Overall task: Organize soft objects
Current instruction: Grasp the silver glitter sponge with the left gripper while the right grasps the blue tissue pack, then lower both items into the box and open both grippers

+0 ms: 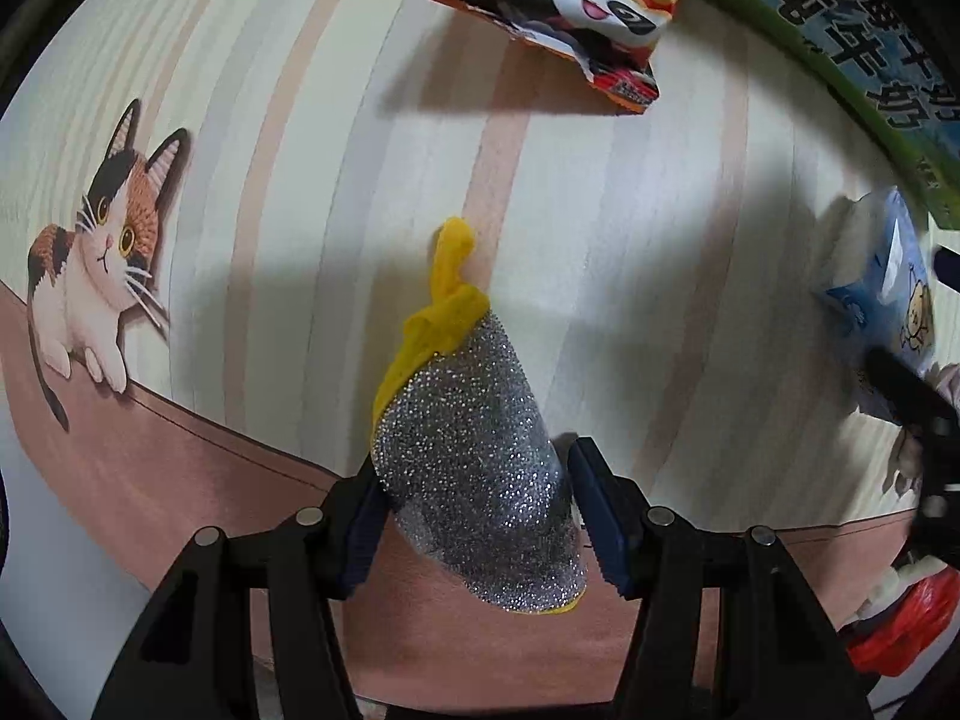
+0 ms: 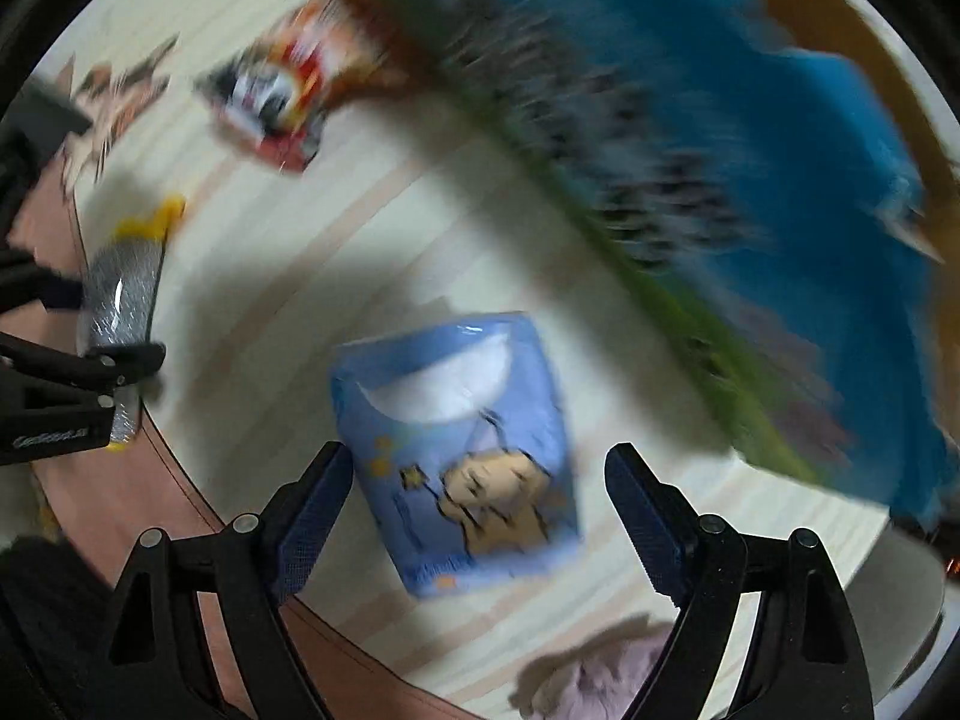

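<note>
My left gripper (image 1: 474, 462) is shut on a silver glitter scouring pad with yellow trim (image 1: 474, 456), held just above the striped tabletop. The pad also shows in the right wrist view (image 2: 120, 294), pinched by the left gripper at the far left. My right gripper (image 2: 480, 468) is open, its jaws on either side of a blue tissue pack (image 2: 462, 456) with a cartoon print, which lies on the table between them. The right wrist view is blurred by motion. The tissue pack shows at the right edge of the left wrist view (image 1: 888, 288).
A red-and-white panda snack bag (image 1: 576, 18) lies at the far side. A large green-and-blue carton (image 1: 870, 60) stands at the back right. A pinkish fluffy item (image 2: 600, 678) lies near my right gripper. A red object (image 1: 900, 618) is at the lower right. The tablecloth carries a cat print (image 1: 102, 252).
</note>
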Action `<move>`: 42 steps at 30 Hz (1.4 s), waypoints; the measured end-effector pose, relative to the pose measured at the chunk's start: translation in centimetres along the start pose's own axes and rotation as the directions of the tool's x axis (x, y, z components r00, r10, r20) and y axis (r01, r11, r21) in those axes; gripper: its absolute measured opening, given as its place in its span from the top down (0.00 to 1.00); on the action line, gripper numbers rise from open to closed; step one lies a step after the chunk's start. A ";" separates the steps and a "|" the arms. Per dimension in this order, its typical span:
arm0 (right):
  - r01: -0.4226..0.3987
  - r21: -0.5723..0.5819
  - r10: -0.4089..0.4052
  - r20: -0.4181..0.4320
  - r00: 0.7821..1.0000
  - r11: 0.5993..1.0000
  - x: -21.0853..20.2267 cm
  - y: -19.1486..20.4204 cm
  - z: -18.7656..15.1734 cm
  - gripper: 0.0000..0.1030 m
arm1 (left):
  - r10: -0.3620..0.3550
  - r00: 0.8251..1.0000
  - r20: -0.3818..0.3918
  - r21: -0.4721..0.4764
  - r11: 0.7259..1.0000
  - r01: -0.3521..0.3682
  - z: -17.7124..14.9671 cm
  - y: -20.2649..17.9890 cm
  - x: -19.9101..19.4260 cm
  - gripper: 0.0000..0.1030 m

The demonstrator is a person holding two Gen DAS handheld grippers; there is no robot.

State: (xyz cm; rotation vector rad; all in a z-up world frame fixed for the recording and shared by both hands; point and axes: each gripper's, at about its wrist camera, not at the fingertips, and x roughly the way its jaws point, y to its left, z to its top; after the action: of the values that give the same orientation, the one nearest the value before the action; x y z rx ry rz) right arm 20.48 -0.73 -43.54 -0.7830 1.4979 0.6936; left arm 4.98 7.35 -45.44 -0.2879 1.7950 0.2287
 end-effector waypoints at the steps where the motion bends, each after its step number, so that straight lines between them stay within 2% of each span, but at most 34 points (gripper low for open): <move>1: -0.012 0.007 0.012 -0.017 1.000 1.000 0.6 0.0 0.2 0.15 | 0.003 1.000 -0.001 0.003 1.000 -0.003 0.0 -0.1 0.0 0.46; 2: -0.021 0.025 0.022 -0.038 0.999 0.999 1.1 -0.1 0.3 0.15 | 0.006 1.000 -0.002 0.007 1.000 -0.006 0.1 -0.4 0.0 0.46; 3: -0.033 0.055 0.035 -0.049 0.998 0.998 1.3 -0.4 0.2 0.21 | 0.008 1.000 -0.003 0.009 1.000 -0.008 0.2 -0.5 0.0 0.46; 6: -0.113 0.258 0.138 -0.080 0.987 0.959 1.6 -2.3 -0.9 0.25 | 0.012 1.000 -0.001 0.015 1.000 -0.012 0.5 -1.3 -0.3 0.46; 7: -0.156 0.345 0.197 -0.088 0.976 0.926 1.8 -3.2 -1.5 0.25 | 0.015 1.000 0.001 0.018 1.000 -0.015 0.6 -1.5 -0.4 0.46; 9: -0.306 0.521 0.388 -0.053 0.920 0.797 2.2 -4.9 -3.1 0.24 | 0.016 1.000 0.004 0.022 1.000 -0.016 0.8 -1.9 -0.5 0.46; 10: -0.325 0.546 0.411 -0.038 0.911 0.772 2.1 -5.3 -3.4 0.22 | 0.015 1.000 0.005 0.025 1.000 -0.015 0.9 -2.1 -0.5 0.46; 11: -0.304 0.553 0.386 -0.034 0.922 0.776 1.7 -5.6 -3.6 0.19 | 0.017 1.000 0.006 0.028 0.999 -0.017 1.0 -2.3 -0.5 0.46; 12: -0.265 0.543 0.335 -0.031 0.942 0.797 1.1 -5.7 -3.6 0.14 | 0.018 1.000 0.008 0.030 0.999 -0.018 1.2 -2.5 -0.5 0.46; 14: -0.202 0.526 0.245 -0.011 0.970 0.826 -0.2 -6.0 -3.6 0.12 | 0.026 1.000 0.014 0.044 0.999 -0.027 1.5 -3.0 -0.7 0.46; 17: -0.206 0.539 0.258 -0.022 0.966 0.817 0.3 -5.5 -3.8 0.12 | 0.049 0.998 0.029 0.070 0.996 -0.051 1.9 -3.7 -1.1 0.46; 19: -0.187 0.549 0.249 -0.041 0.968 0.815 1.1 -5.1 -3.6 0.12 | 0.064 0.997 0.045 0.088 0.994 -0.068 2.2 -4.3 -1.4 0.52; 21: -0.154 0.555 0.223 -0.059 0.973 0.817 2.1 -3.9 -3.1 0.12 | 0.078 0.996 0.051 0.107 0.991 -0.083 2.3 -4.9 -1.5 0.54; 23: -0.141 0.580 0.220 -0.067 0.973 0.802 2.7 -3.9 -3.4 0.17 | 0.084 0.994 0.064 0.122 0.988 -0.091 2.4 -5.4 -1.7 0.56; 25: -0.126 0.592 0.207 -0.071 0.976 0.796 2.9 -3.8 -3.6 0.35 | 0.077 0.995 0.064 0.127 0.988 -0.085 2.5 -5.6 -1.9 0.59; 26: -0.110 0.590 0.188 -0.072 0.980 0.800 2.7 -3.8 -3.7 0.37 | 0.069 0.995 0.066 0.124 0.989 -0.077 2.5 -5.6 -2.1 0.59; 28: -0.120 0.593 0.198 -0.068 0.978 0.796 2.1 -4.2 -4.4 0.45 | 0.042 0.996 0.075 0.118 0.992 -0.051 2.4 -5.5 -2.9 0.59; 31: -0.130 0.590 0.199 -0.053 0.979 0.797 1.6 -3.0 -4.6 0.47 | -0.010 0.995 0.099 0.112 0.994 -0.002 2.2 -5.2 -5.0 0.59; 35: -0.207 0.589 0.238 0.027 0.971 0.781 -1.8 -3.7 -5.5 0.48 | -0.071 0.986 0.151 0.115 0.992 0.054 2.2 -4.8 -9.3 0.59; 37: -0.248 0.586 0.254 0.074 0.964 0.771 -3.9 -4.3 -5.6 0.48 | -0.117 0.976 0.184 0.128 0.987 0.094 2.2 -4.7 -12.4 0.59; 42: -0.352 0.559 0.265 0.234 0.935 0.750 -12.4 -6.9 -6.6 0.48 | -0.198 0.941 0.275 0.203 0.968 0.144 2.7 -5.1 -20.2 0.59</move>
State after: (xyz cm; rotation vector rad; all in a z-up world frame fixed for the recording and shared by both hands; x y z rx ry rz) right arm 22.44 -9.17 -30.49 0.0060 1.6057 0.4563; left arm 13.62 4.77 -26.51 -0.2647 1.4743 -0.0169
